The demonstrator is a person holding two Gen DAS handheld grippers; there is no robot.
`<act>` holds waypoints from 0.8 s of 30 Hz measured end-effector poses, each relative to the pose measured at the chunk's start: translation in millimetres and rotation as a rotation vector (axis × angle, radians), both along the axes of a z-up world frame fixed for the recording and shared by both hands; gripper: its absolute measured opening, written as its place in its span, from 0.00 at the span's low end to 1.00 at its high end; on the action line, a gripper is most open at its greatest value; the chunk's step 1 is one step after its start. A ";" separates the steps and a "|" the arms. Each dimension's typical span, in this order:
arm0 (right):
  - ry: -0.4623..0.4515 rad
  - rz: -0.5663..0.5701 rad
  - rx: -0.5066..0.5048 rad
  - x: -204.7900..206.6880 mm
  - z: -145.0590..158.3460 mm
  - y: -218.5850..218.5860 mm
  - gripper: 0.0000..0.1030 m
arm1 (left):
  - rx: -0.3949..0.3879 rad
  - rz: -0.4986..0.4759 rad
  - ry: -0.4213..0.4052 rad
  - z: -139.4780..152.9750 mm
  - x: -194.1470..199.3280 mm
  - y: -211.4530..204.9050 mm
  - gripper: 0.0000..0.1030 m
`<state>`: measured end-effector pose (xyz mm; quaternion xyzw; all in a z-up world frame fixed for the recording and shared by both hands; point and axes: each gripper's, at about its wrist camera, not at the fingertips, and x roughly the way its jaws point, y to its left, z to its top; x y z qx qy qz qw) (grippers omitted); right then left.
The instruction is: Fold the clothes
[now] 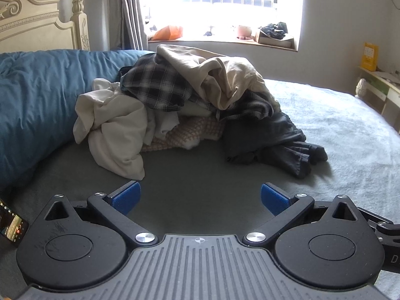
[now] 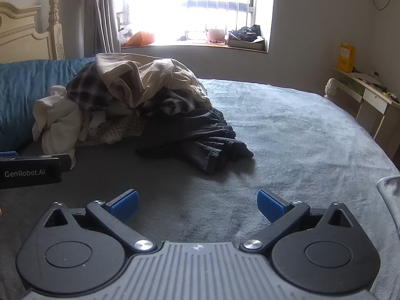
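A heap of unfolded clothes [image 1: 180, 105] lies on the grey bed cover [image 1: 337, 137]: a beige garment [image 1: 225, 80] on top, a black-and-white plaid shirt [image 1: 155, 85], a white garment [image 1: 115, 130] at the left and dark pleated trousers [image 1: 270, 140] at the right. The same heap [image 2: 130, 105] sits left of centre in the right wrist view, its dark trousers [image 2: 200, 140] nearest. My left gripper [image 1: 200, 198] is open over bare cover, short of the heap. My right gripper [image 2: 197, 202] is open too, holding nothing. The left gripper's body [image 2: 30, 171] shows at the left edge.
A blue duvet [image 1: 37, 105] is bunched at the left under a cream headboard [image 1: 37, 20]. A phone [image 1: 11, 225] lies at the lower left. A bright window with a cluttered sill [image 1: 225, 37] is behind. A desk [image 2: 370, 97] stands beyond the bed's right edge.
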<state>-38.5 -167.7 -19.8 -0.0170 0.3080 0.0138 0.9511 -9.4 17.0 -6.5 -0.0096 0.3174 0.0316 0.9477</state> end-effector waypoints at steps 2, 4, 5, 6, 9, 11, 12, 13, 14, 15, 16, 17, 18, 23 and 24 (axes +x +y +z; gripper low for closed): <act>0.002 0.000 0.000 1.2 0.2 -0.2 1.00 | 0.001 -0.002 -0.001 -0.1 -0.8 0.0 1.00; 0.004 -0.001 0.000 2.5 0.4 -0.4 1.00 | 0.003 -0.004 -0.003 0.0 -1.6 0.0 1.00; 0.005 0.000 0.000 3.0 0.3 -0.6 1.00 | 0.004 -0.004 -0.002 -0.1 -1.3 -0.7 1.00; 0.005 0.001 -0.001 3.6 0.1 -0.9 1.00 | 0.003 -0.004 -0.001 -0.3 -0.9 -1.1 1.00; 0.013 -0.001 0.001 0.4 -1.1 -1.3 1.00 | 0.003 -0.003 0.002 -0.2 -0.5 -1.5 1.00; 0.012 -0.004 0.000 0.2 -1.2 0.4 1.00 | 0.003 -0.003 0.003 0.1 -0.2 -1.9 1.00; 0.011 -0.005 0.000 0.2 -1.6 0.1 1.00 | 0.003 -0.002 0.003 0.1 -0.1 -2.2 1.00; 0.010 -0.005 0.000 0.4 -1.9 0.1 1.00 | 0.004 -0.002 0.004 0.1 0.0 -2.6 1.00; 0.009 -0.006 0.001 0.8 -2.3 0.3 1.00 | 0.004 -0.002 0.004 -0.1 0.0 -2.9 1.00; 0.010 -0.007 0.002 0.8 -2.4 0.4 1.00 | 0.004 -0.002 0.003 -0.3 0.0 -3.0 1.00; 0.009 -0.008 0.002 1.1 -2.4 0.3 1.00 | 0.005 -0.001 0.004 -0.5 0.0 -3.2 1.00; 0.008 -0.008 0.001 1.4 -2.3 0.3 1.00 | 0.005 -0.001 0.005 -0.7 -0.1 -3.4 1.00; 0.009 -0.008 0.002 2.0 -2.5 0.4 1.00 | 0.004 -0.001 0.006 -0.9 0.1 -3.8 1.00; 0.008 -0.009 -0.002 2.8 -3.0 0.4 1.00 | -0.002 -0.006 0.009 -2.0 1.0 -5.5 1.00; 0.010 -0.009 -0.002 2.7 -2.9 0.5 1.00 | -0.005 -0.006 0.010 -2.3 0.9 -5.4 1.00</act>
